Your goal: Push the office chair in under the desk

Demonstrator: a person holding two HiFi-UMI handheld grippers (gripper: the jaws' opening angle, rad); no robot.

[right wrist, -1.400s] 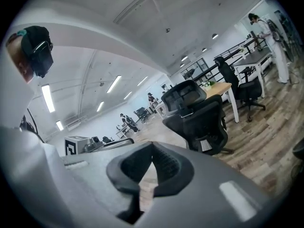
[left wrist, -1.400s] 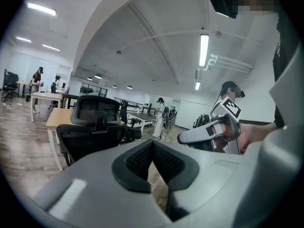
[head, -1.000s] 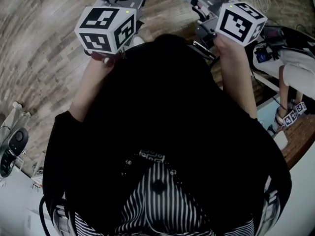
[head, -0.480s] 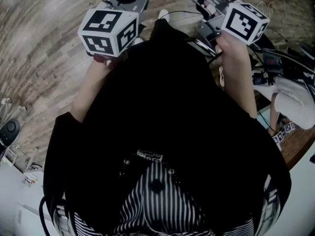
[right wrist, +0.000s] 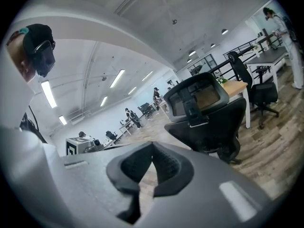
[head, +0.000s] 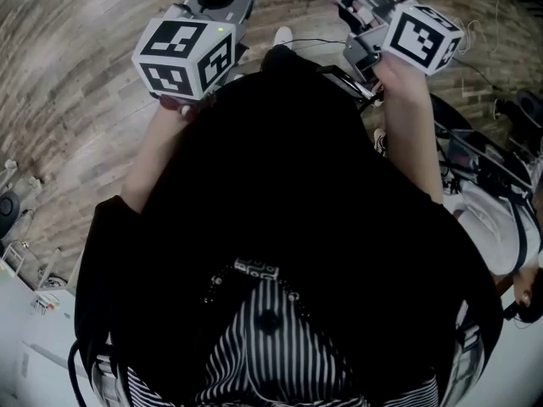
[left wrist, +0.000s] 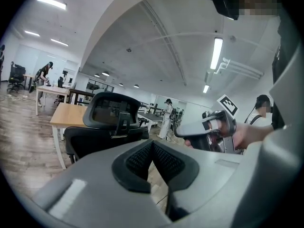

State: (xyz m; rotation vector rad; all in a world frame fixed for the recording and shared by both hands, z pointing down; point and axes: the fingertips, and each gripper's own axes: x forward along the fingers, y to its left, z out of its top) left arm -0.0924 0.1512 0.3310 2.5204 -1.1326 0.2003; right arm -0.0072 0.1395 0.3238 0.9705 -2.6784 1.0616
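Standing behind the person, you look down on a plank floor (head: 68, 100) that fills the upper left of the head view, with a white table edge (head: 25, 346) in the lower left corner. Nearer the upper middle, the left hand (head: 174, 104) holds the left gripper (left wrist: 153, 146) out ahead of a black top (head: 288, 193), its left cube (head: 182, 53) of square markers facing up.

In the left gripper view the two ribbed black pads (left wrist: 137, 158) are pressed together with nothing between them. Beyond them, left of centre, the office chair (left wrist: 111, 122) stands well apart from the jaws, with its headrest and backrest turned this way. The wood-topped desk (left wrist: 66, 115) shows just behind the chair on its left. Whether the seat is under the desk I cannot tell.

At the upper right of the head view, the right hand (head: 399, 83) carries the right cube (head: 420, 36), and a tangle of dark cables (head: 475, 155) lies at the right edge.

In the right gripper view the right gripper (right wrist: 152, 148) also has its pads closed on each other, empty. There the office chair sits right of centre, clear of the jaws, with the desk's wooden top behind its headrest. A second black chair (right wrist: 259, 87) stands farther right beside a dark table (right wrist: 270, 56).
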